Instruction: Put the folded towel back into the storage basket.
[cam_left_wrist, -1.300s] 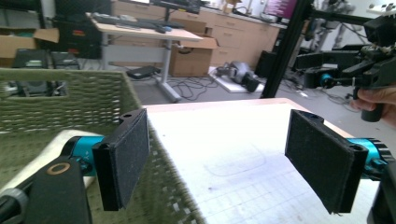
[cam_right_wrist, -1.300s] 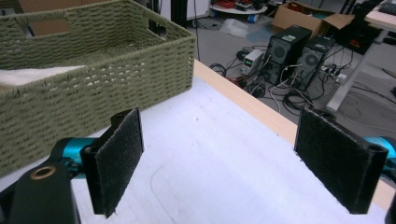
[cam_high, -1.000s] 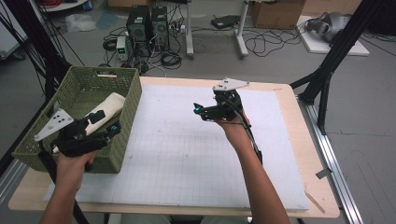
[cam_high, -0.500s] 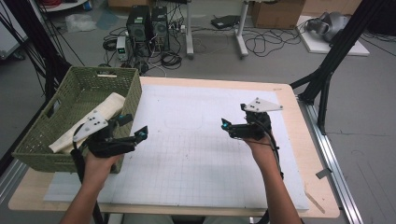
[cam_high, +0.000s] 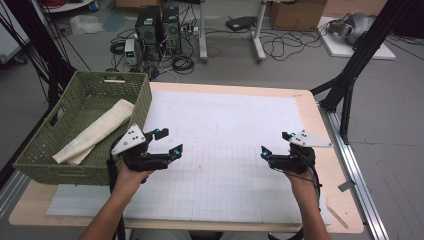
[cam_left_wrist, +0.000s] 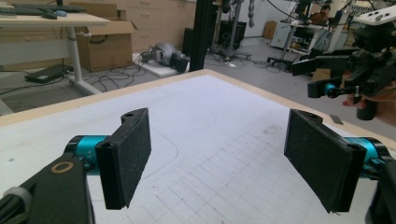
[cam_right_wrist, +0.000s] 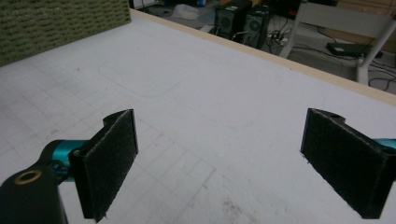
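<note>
1. Moved since the earlier frame: left gripper (cam_high: 168, 141) out of the basket (cam_high: 55, 158) to over the mat (cam_high: 225, 120), just right of the basket's near corner; right gripper (cam_high: 276, 144) drawn back toward the near right of the mat.
2. Left gripper: jaws wide apart, holding nothing, grid lines between the pads (cam_left_wrist: 126, 156).
3. Right gripper: jaws also spread, empty, above the mat's grid.
4. Left of the left gripper: rolled cream cloth (cam_high: 95, 131) lying in the basket.
5. No readable writing or brand anywhere.
</note>
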